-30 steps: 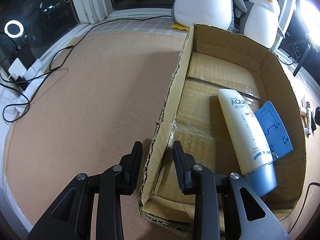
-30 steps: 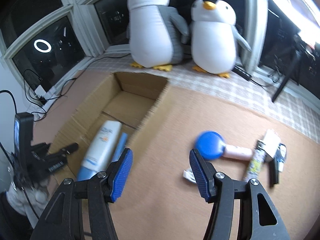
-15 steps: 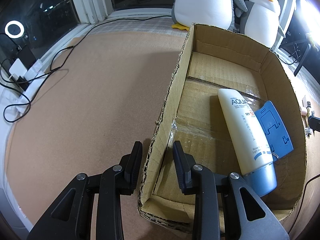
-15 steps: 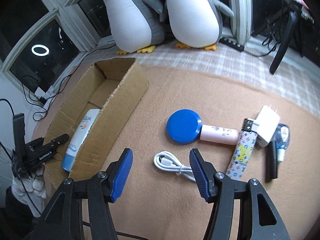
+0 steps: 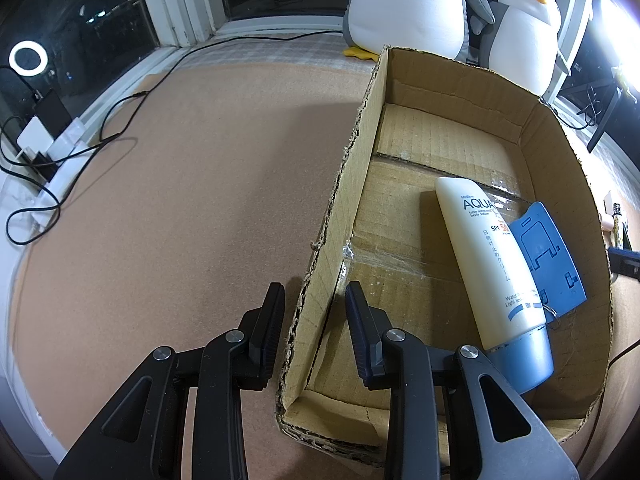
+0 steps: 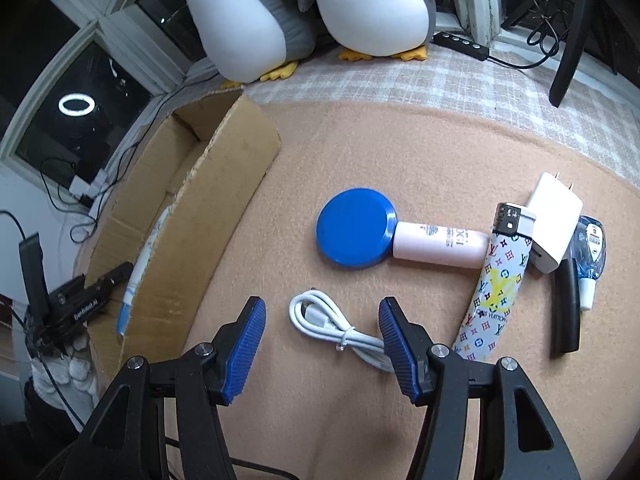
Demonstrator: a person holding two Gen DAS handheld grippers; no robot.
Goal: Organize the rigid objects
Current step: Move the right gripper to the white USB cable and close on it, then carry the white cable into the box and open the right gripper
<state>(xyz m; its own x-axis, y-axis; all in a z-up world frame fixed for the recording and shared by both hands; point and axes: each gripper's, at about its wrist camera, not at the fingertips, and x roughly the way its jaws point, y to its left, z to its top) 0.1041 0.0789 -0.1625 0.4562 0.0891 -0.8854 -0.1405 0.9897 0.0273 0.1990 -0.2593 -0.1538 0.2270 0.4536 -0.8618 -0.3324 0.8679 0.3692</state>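
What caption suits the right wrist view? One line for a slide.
Open right gripper hovers over a white cable, box to its left.

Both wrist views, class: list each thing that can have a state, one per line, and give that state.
Brown cardboard box: open-topped, holding two items.
White sunscreen tube with blue cap: lying flat in box, capped.
Blue plastic stand: flat in box beside tube.
White coiled cable: tied, on mat.
Patterned lighter: lying flat.
Left gripper: open, straddling box wall.
Right gripper: open, empty, above cable.
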